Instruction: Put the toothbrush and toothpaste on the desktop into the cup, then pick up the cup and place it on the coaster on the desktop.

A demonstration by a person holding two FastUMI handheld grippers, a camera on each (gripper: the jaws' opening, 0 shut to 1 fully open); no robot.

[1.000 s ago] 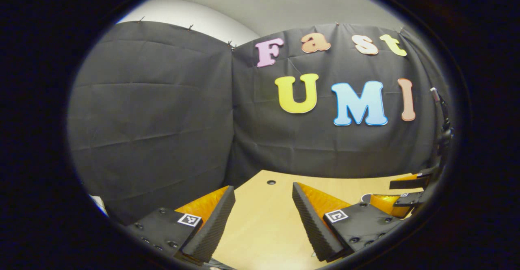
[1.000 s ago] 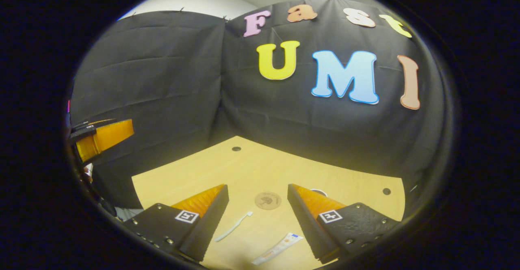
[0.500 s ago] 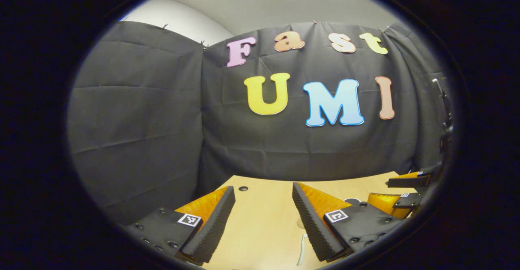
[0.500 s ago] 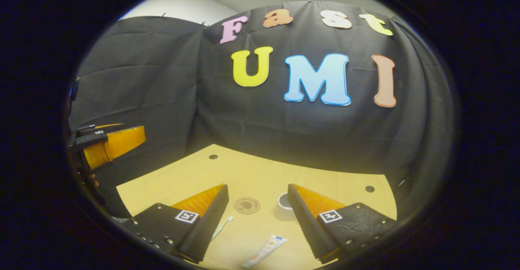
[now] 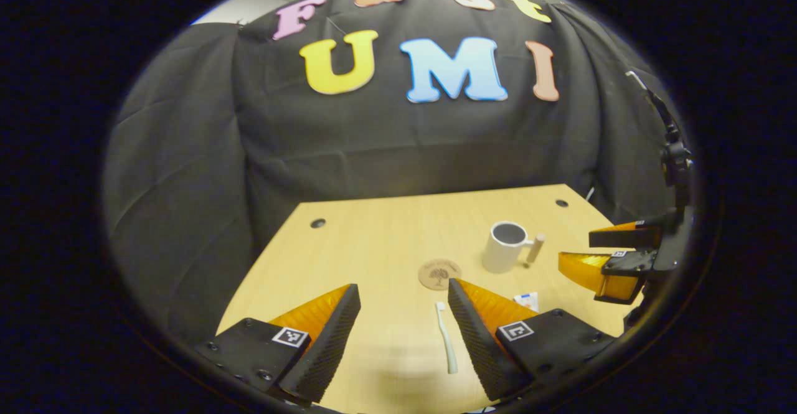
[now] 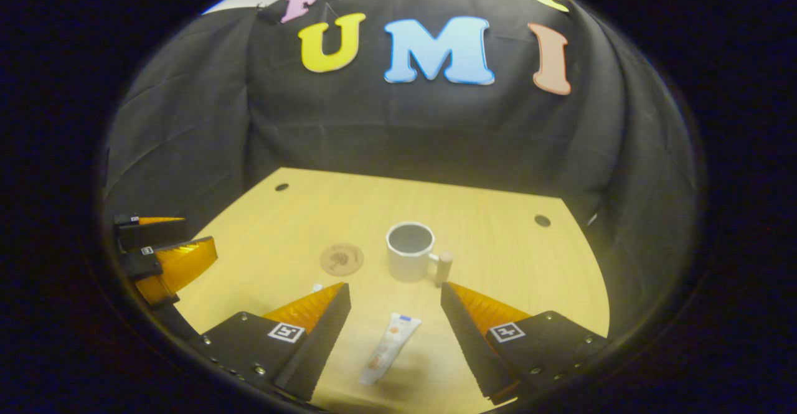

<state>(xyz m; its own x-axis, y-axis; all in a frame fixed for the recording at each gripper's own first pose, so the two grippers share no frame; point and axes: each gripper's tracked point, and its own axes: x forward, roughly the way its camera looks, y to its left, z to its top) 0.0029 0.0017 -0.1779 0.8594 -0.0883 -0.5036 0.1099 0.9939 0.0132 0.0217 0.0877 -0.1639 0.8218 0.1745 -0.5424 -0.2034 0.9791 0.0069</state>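
Note:
A white toothbrush [image 5: 446, 338] lies on the wooden desktop [image 5: 373, 246] between the fingers of my open left gripper [image 5: 403, 294], nearer the right finger. A white toothpaste tube [image 6: 390, 347] lies between the fingers of my open right gripper [image 6: 395, 292]. Its end also peeks out in the left gripper view as the toothpaste [image 5: 529, 301]. The white cup [image 6: 410, 252] with a wooden handle stands upright beyond the tube; in the left gripper view the cup [image 5: 505, 246] is at mid-right. The round cork coaster [image 6: 341, 258] lies left of the cup. Both grippers hover above the desktop, holding nothing.
The right gripper [image 5: 613, 258] shows at the right edge of the left gripper view, and the left gripper [image 6: 163, 253] at the left edge of the right gripper view. Black cloth walls close the back and left. Small holes [image 6: 542, 220] mark the desktop corners.
Both cameras have tilted down and come lower over the desktop. The cup, coaster, toothbrush and toothpaste have come fully into sight. Both grippers stay open.

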